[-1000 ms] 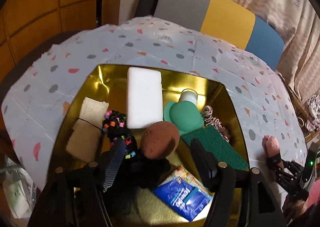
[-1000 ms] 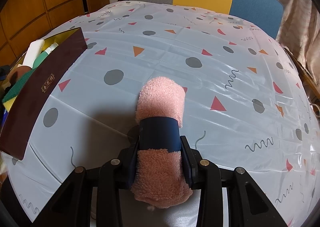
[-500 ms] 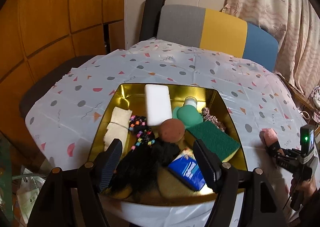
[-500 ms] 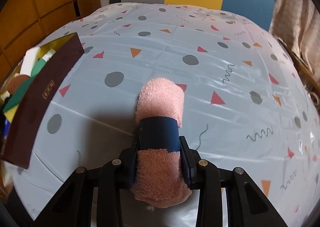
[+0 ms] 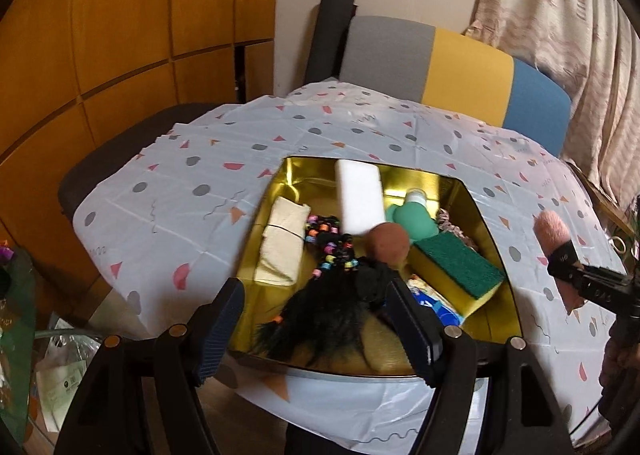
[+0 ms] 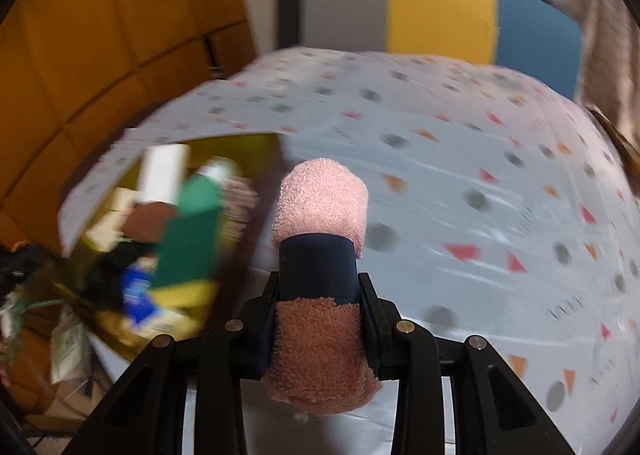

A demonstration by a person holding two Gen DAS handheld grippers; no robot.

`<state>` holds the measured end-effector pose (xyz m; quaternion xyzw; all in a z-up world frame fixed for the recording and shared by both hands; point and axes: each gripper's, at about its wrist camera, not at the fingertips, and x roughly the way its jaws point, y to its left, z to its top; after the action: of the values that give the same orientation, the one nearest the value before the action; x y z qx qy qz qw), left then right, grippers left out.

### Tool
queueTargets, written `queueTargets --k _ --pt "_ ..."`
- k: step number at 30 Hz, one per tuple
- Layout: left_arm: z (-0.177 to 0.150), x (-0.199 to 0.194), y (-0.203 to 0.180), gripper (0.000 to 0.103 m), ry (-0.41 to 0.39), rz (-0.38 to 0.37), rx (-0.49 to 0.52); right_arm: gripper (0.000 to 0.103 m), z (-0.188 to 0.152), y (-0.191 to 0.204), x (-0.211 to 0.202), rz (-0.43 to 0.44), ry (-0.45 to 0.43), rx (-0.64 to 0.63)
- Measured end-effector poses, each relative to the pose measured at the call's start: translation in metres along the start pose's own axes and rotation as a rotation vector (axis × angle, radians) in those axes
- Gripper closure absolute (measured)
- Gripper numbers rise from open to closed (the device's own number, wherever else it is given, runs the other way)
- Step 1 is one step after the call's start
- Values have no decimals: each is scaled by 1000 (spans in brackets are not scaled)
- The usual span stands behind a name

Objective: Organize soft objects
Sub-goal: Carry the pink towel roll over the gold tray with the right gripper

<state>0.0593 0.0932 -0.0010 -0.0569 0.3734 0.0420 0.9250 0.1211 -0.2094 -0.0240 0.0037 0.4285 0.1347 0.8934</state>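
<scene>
My right gripper (image 6: pixel 318 319) is shut on a rolled pink towel (image 6: pixel 322 207) with a dark blue band, held above the patterned tablecloth (image 6: pixel 460 159). In the left wrist view the same pink towel (image 5: pixel 554 233) hangs in the right gripper (image 5: pixel 576 279) to the right of a gold-lined box (image 5: pixel 476 207). The box holds a white sponge (image 5: pixel 358 195), a green and yellow sponge (image 5: pixel 456 267), a brown ball (image 5: pixel 388 243), a green bottle (image 5: pixel 414 217), a beige cloth (image 5: pixel 282 245) and black hair with beads (image 5: pixel 324 307). My left gripper (image 5: pixel 316 329) stands open above the box's near edge, holding nothing.
A chair (image 5: pixel 452 63) with grey, yellow and blue panels stands behind the table. Wooden panels (image 5: pixel 100 35) line the left wall and a curtain (image 5: pixel 560 15) hangs at the right. Clutter lies on the floor (image 5: pixel 24 315) at the left. A hand (image 5: pixel 624 371) holds the right gripper.
The left gripper has pulled back and up from the box, its jaws a little wider. The right gripper has lifted the pink towel off the table and swung toward the box.
</scene>
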Motion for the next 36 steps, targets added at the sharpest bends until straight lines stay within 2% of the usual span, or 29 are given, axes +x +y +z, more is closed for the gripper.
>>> queueTargets --k 4,8,13,18,26,29,33,36 --pt "-1 -3 12 29 -13 22 -18 67 12 58 3 89 2 -73" --pt "-1 -6 26 29 -19 46 -38 67 17 119 21 159 44 -130" --pt "-3 -8 38 29 -22 62 -59 67 15 163 57 126 104 -152" --pt "-3 -9 45 29 -24 64 -73 67 12 173 92 66 151 -142" --pt "-3 -10 43 29 -21 59 -75 60 13 175 106 25 159 -158" --pt "-3 -11 42 29 -19 63 -77 52 14 174 103 69 160 -133" --pt "-2 -13 40 29 -22 66 -77 34 11 173 94 108 136 -120" --pt "-2 -16 37 29 -27 64 -71 33 8 172 85 112 110 -117"
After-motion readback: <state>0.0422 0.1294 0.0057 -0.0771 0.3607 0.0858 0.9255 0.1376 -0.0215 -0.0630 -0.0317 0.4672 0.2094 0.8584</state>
